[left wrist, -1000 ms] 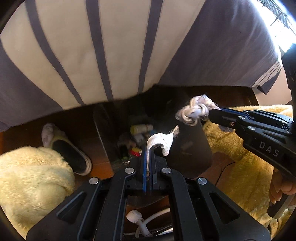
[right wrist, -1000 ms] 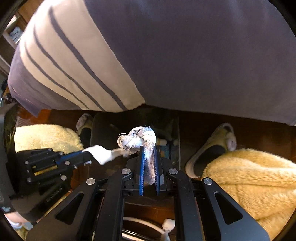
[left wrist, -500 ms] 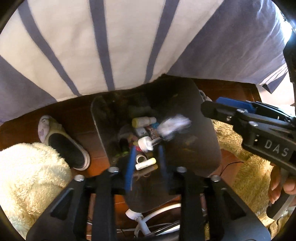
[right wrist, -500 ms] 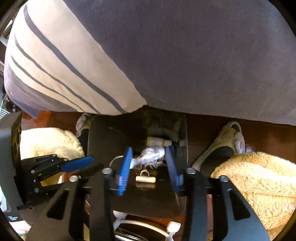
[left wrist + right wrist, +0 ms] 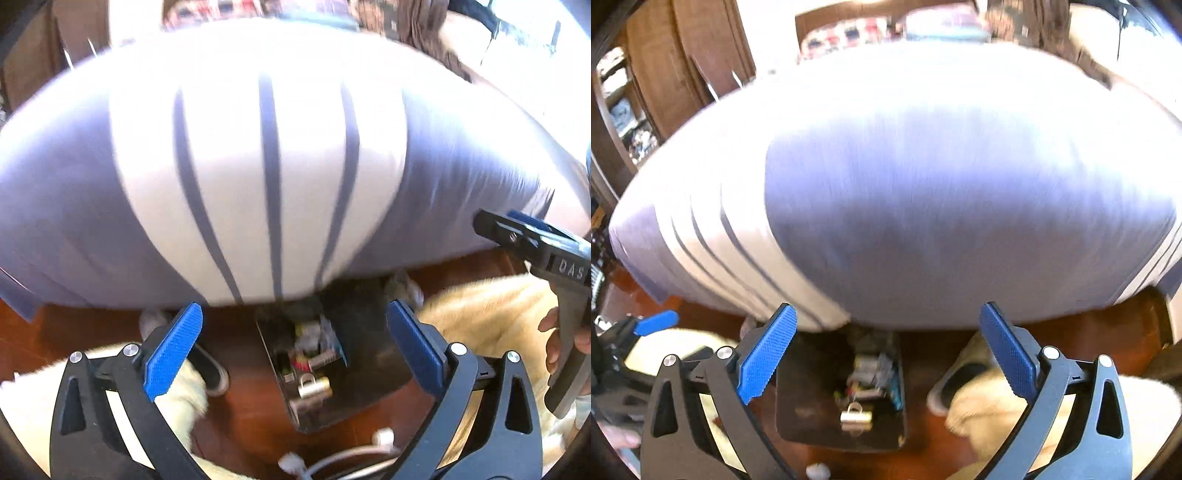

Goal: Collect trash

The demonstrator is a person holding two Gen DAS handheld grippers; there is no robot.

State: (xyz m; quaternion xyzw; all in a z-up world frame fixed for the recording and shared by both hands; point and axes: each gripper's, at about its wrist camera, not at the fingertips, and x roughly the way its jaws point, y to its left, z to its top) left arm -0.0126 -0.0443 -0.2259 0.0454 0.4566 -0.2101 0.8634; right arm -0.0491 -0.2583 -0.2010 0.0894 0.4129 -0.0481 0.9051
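Both tools have lifted away from the trash bin [image 5: 332, 365], their wads of trash dropped inside.
Left tool [image 5: 295, 347] and right tool [image 5: 886, 350] gape wide, empty, bin low centre; another pickup probably follows.

The right gripper [image 5: 532, 240] body bears the letters "DAS".
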